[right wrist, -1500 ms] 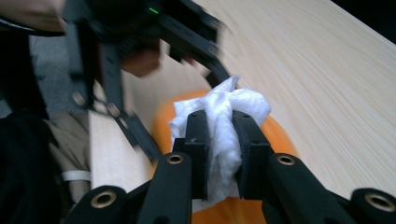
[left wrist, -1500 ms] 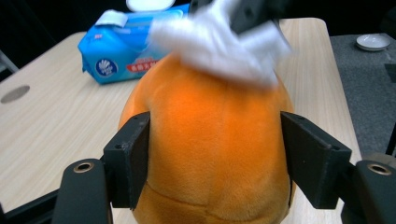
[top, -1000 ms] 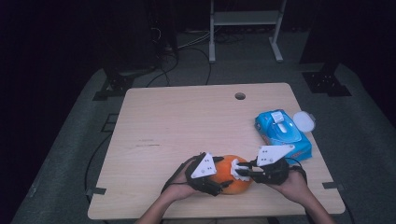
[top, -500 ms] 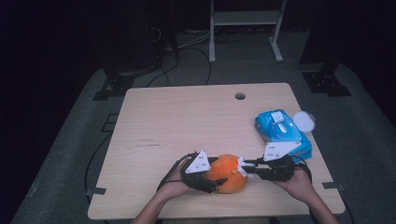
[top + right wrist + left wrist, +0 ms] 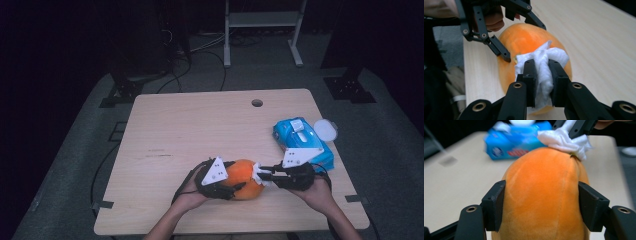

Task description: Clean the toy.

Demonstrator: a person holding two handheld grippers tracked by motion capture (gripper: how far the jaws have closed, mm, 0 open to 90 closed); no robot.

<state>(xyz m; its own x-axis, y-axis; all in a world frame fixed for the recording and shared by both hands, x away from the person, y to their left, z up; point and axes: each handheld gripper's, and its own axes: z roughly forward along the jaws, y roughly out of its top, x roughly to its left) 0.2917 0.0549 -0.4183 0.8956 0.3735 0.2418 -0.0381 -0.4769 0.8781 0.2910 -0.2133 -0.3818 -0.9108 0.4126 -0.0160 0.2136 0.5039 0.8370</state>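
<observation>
From where I sit, the high view looks forward and down over the whole surface (image 5: 200, 130), while each claw view rides close along its own jaws, facing the other, both sharing the orange plush (image 5: 544, 195) and white wipe (image 5: 544, 65).

A pale wooden table (image 5: 200, 130) is seen; an orange plush toy (image 5: 246, 177) and a blue wipes pack (image 5: 302, 142) are rested on it.

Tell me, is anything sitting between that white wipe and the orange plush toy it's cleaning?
Nothing visible does. The right gripper is clamped on the white wipe, which lies directly against the orange plush toy. The left gripper has just been closing and squeezes the toy's sides. The blue wipes pack lies apart, behind.
</observation>
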